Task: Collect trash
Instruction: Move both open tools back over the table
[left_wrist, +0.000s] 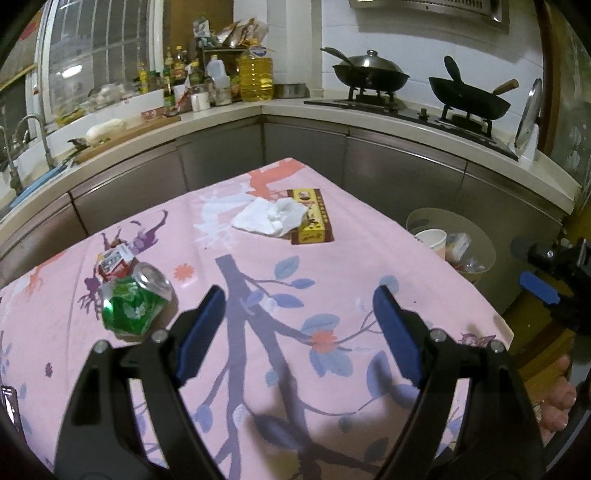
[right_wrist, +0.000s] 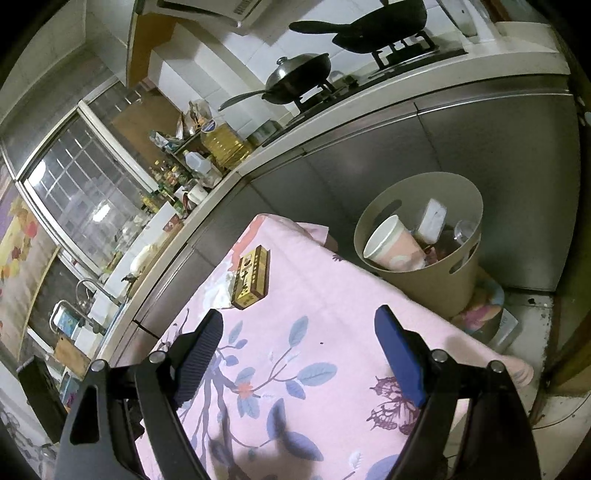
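Note:
A crushed green can (left_wrist: 135, 301) lies on the pink floral tablecloth (left_wrist: 258, 295), just left of my left gripper (left_wrist: 299, 295), which is open and empty above the cloth. A small red wrapper (left_wrist: 112, 263) lies behind the can. A crumpled white tissue (left_wrist: 271, 216) rests partly on a yellow-brown box (left_wrist: 314, 221) at the far end. My right gripper (right_wrist: 299, 321) is open and empty over the table's right part (right_wrist: 332, 314). The box (right_wrist: 251, 277) lies ahead of it, to the left. A beige bin (right_wrist: 424, 273) stands on the floor to the right.
The bin (left_wrist: 480, 236) holds a paper cup (right_wrist: 391, 242) and other trash. The kitchen counter (left_wrist: 221, 114) with bottles, a sink and two woks on a stove (left_wrist: 424, 107) wraps behind the table. The right gripper shows at the right edge of the left wrist view (left_wrist: 546, 288).

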